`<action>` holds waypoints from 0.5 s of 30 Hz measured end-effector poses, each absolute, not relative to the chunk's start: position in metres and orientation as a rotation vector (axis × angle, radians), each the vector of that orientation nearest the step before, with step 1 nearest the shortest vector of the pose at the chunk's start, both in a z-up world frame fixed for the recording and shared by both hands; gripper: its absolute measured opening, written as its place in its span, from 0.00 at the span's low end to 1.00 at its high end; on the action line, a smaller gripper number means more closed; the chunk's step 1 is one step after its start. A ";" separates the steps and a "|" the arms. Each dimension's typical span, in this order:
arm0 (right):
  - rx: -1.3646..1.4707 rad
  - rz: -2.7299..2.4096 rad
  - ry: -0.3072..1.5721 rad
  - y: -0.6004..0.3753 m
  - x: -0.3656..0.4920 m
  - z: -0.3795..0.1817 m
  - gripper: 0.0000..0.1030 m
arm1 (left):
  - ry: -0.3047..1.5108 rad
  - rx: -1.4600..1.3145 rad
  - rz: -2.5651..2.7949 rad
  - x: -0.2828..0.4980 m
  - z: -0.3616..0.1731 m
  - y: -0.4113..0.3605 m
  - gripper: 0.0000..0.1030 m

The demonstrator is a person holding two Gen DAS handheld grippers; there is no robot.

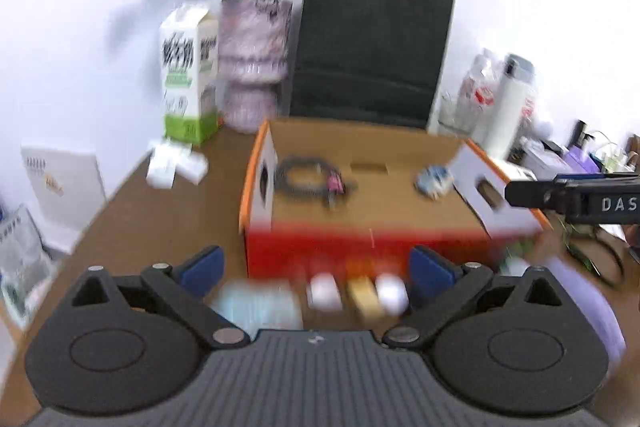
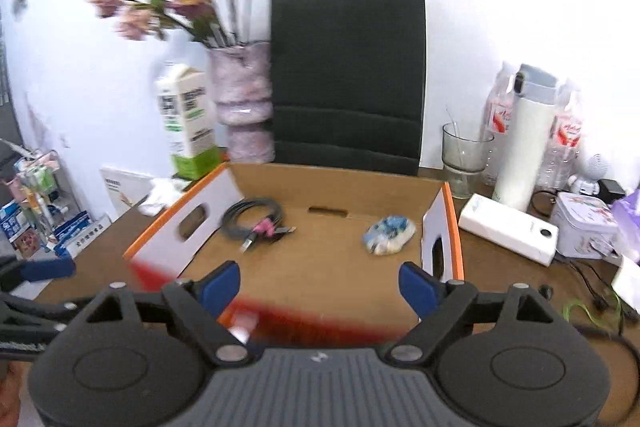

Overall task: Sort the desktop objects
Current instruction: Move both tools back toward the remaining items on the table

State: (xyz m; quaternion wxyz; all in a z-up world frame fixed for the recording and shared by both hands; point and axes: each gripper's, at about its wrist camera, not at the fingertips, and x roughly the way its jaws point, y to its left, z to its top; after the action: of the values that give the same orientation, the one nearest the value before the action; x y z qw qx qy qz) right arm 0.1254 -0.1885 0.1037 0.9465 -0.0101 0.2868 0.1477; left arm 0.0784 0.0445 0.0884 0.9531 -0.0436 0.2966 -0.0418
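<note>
Both the left gripper [image 1: 314, 269] and right gripper [image 2: 320, 281] gape wide, holding nothing. Mid-frame, the cardboard box [image 2: 332, 267] holds a coiled cable [image 2: 256, 219] and a blue-white packet [image 2: 389, 235].

Both our grippers look the same: the left gripper [image 1: 314, 269] and right gripper [image 2: 320, 285] have a grey ribbed body, two black round housings, black link arms with silver pivot screws, and blue pads [image 1: 202, 267] on the fingers. From the left camera, the right one's side reads "DAS" in white.
</note>
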 end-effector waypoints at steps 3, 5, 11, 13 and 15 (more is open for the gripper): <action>-0.032 0.299 0.574 -0.189 0.074 0.086 0.83 | 0.610 -0.103 -0.089 0.037 0.072 0.042 0.98; -0.028 0.308 0.567 -0.191 0.035 0.072 0.83 | 0.609 -0.101 -0.096 0.014 0.063 0.041 0.99; 0.054 0.306 0.584 -0.218 -0.044 0.037 0.82 | 0.620 -0.121 -0.141 -0.029 0.049 0.030 0.98; 0.033 0.255 0.567 -0.224 -0.054 0.035 0.83 | 0.620 -0.124 -0.159 -0.036 0.044 0.020 0.98; 0.074 0.235 0.558 -0.232 -0.058 0.032 0.83 | 0.610 -0.117 -0.180 -0.040 0.039 0.010 0.98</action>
State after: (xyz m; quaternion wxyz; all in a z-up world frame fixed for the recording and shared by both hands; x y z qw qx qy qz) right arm -0.0581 -0.2322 0.0323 0.9539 0.0362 0.2745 0.1156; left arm -0.0404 0.0102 0.0392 0.9482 -0.0575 0.2997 -0.0883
